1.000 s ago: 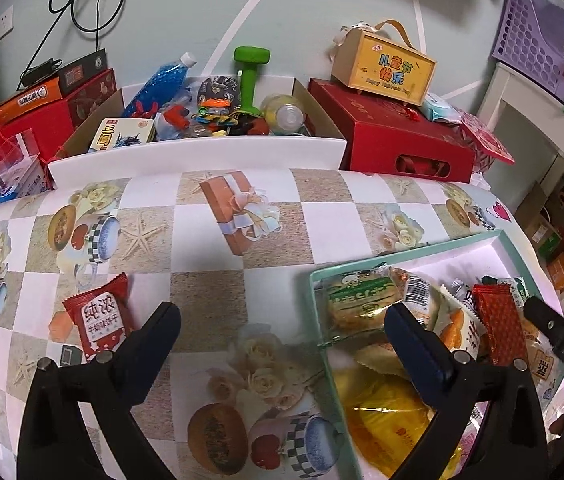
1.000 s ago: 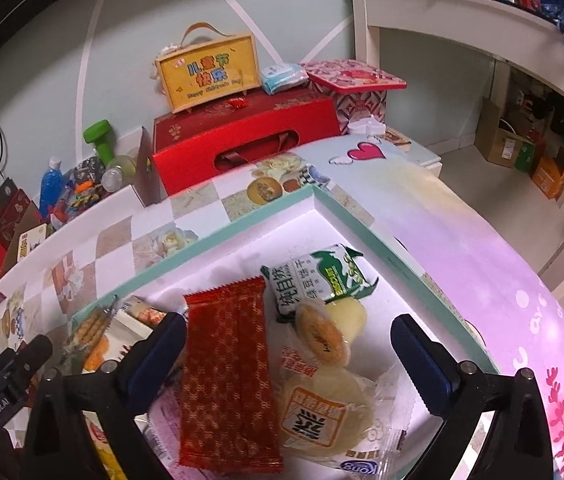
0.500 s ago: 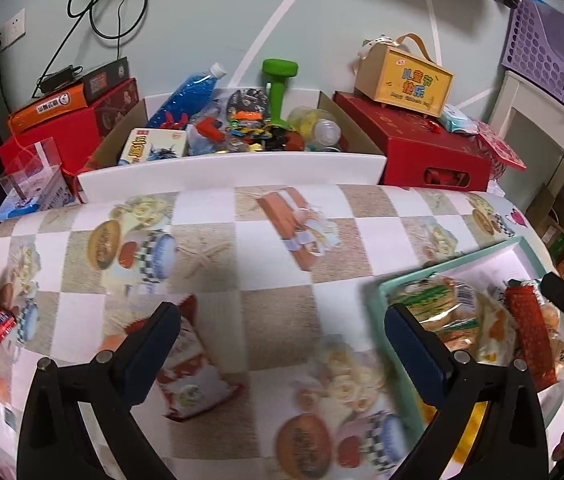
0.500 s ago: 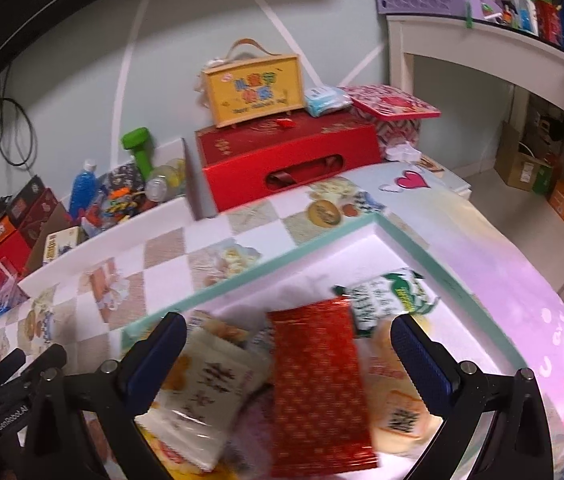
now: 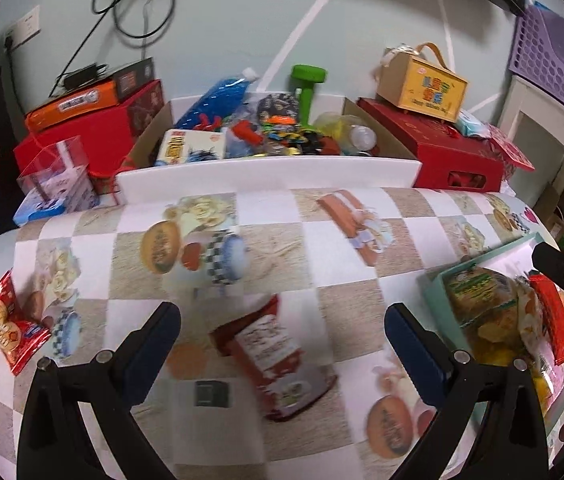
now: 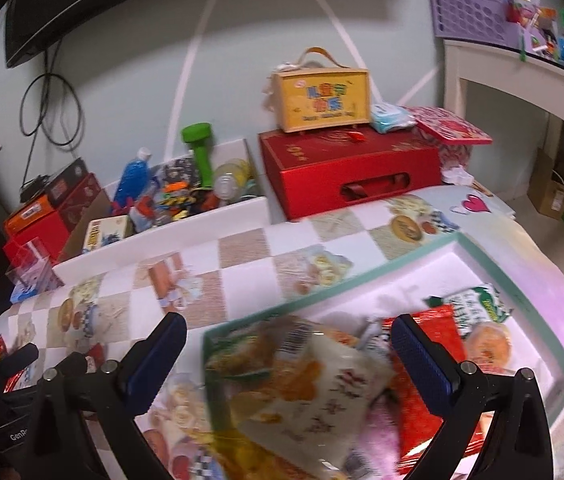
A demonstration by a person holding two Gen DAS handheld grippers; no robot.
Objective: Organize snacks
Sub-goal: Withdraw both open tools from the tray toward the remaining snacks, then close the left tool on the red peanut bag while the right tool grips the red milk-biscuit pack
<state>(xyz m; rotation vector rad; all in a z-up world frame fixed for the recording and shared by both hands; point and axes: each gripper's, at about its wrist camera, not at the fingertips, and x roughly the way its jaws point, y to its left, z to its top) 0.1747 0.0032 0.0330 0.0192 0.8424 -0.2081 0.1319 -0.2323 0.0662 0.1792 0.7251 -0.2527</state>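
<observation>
Left tongs (image 5: 282, 332) spread wide, nothing held, over red snack pkt (image 5: 278, 356) lying flat on surface (image 5: 282, 216), well left of teal tray (image 6: 370, 280). Right tongs (image 6: 288, 344) also wide, empty, over tray w/ white pkt (image 6: 322, 396), red pkt (image 6: 422, 380) inside.

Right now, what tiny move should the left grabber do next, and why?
Probably ease the left gripper down and forward over the red snack packet and then close. Its jaws are open and empty, the packet lies flat on the tablecloth between them, and the tray with the other snacks sits to the right.
</observation>
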